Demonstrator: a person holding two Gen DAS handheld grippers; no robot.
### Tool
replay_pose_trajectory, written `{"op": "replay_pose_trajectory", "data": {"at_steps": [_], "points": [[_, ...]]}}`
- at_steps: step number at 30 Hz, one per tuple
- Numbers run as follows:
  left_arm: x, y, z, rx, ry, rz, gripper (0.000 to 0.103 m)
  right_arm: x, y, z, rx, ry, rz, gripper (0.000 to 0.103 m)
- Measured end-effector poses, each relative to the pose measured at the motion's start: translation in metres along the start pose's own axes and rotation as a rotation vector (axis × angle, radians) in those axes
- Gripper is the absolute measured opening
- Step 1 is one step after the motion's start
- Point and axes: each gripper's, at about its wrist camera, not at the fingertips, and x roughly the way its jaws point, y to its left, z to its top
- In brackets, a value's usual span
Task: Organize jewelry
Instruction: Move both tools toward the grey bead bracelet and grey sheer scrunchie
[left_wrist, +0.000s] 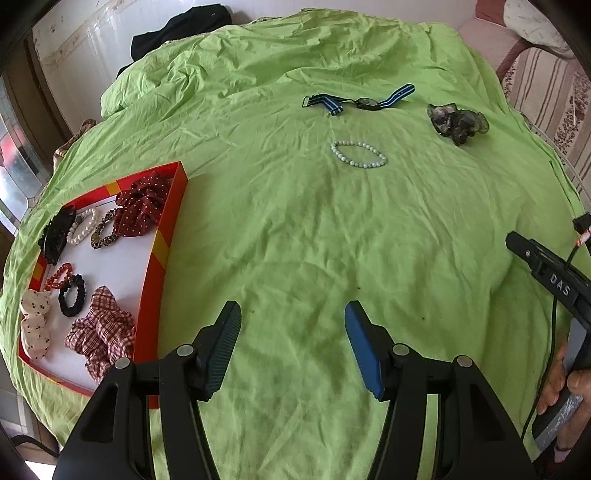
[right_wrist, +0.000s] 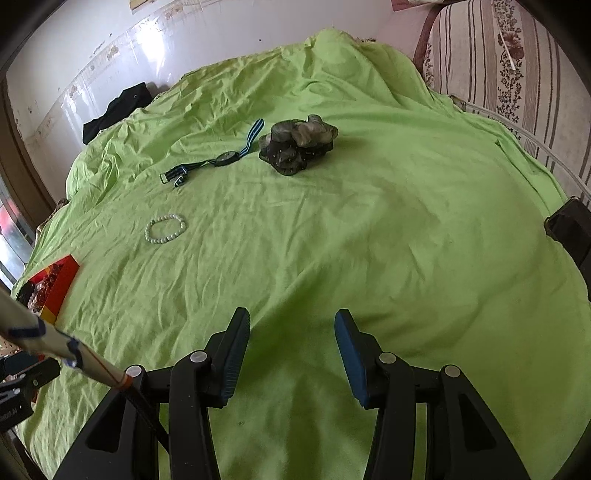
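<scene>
Above the green sheet (left_wrist: 295, 240), the left gripper (left_wrist: 291, 325) hangs with jaws wide and nothing between them. The right gripper (right_wrist: 291, 332) is likewise wide and empty over bare cloth.

Outward from the left gripper: the red tray (left_wrist: 162, 254) lies to its left, already holding several scrunchies and bracelets. Ahead, well apart, lies the bead bracelet (left_wrist: 358, 153). Beyond it is the watch (left_wrist: 364, 101), strap stretched out flat. To the right of the watch sits the dark scrunchie (left_wrist: 458, 120). All three rest loose on the sheet, outside the tray.

Judgement: three items left to move.

Risks:
- The sheet is wrinkled and soft. Fingers closing low on the bracelet could pinch cloth with the beads and drag the sheet, shifting the other items.
- The bracelet is thin and round-beaded; a shallow pinch may let it roll out mid-carry.
- The watch, gripped by one strap end, would dangle and could snag the tray wall.
- The tray is crowded; a drop near the rim could land outside it.
- Both grippers work the same patch, so they could collide.
</scene>
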Motion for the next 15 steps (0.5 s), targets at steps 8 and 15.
{"op": "replay_pose_trajectory", "data": {"at_steps": [8,15], "points": [[0.016,0.007,0.008,-0.024,0.028,0.006,0.058,0.008,-0.002,-0.001,0.013,0.024,0.005,0.054],[0.023,0.012,0.013,-0.044,0.045,0.012,0.058,0.01,-0.001,-0.003,0.014,0.029,0.002,0.056]]}}
